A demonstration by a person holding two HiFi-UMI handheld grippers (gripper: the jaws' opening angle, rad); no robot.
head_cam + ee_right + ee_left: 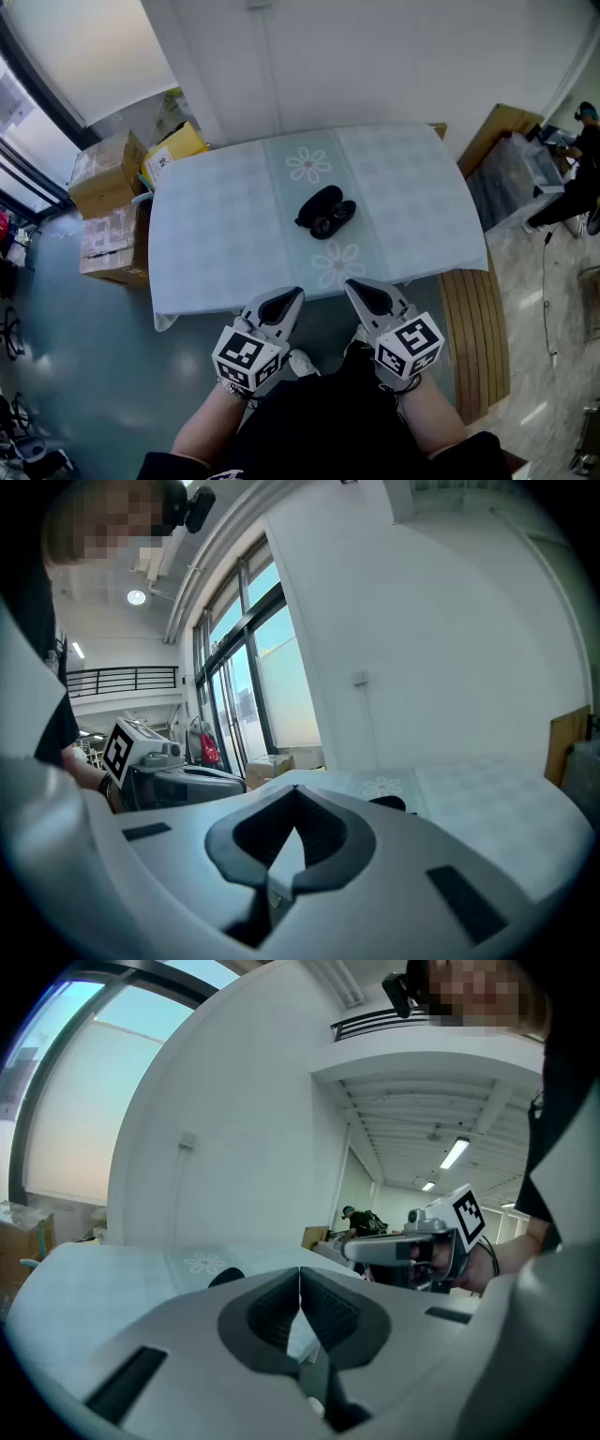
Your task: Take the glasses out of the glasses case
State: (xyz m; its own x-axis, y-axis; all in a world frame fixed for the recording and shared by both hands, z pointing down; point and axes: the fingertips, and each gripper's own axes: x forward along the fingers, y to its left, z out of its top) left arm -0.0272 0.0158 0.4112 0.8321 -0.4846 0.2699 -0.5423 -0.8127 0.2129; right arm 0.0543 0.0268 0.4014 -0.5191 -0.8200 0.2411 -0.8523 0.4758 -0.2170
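In the head view, the black case lies in the middle of the table. It looks open, and the dark shape in its near half may be the glasses, but that is hard to tell. The left gripper and the right gripper hang side by side at the near edge of the table, well apart from the case. In the left gripper view, its jaws are pressed together with nothing in them, and the case is a small dark bump far ahead. In the right gripper view, those jaws are pressed together too and hold nothing. I think the job has not begun. Next, both grippers need to reach out to the case, and one has to spread its jaws to pick up the glasses.
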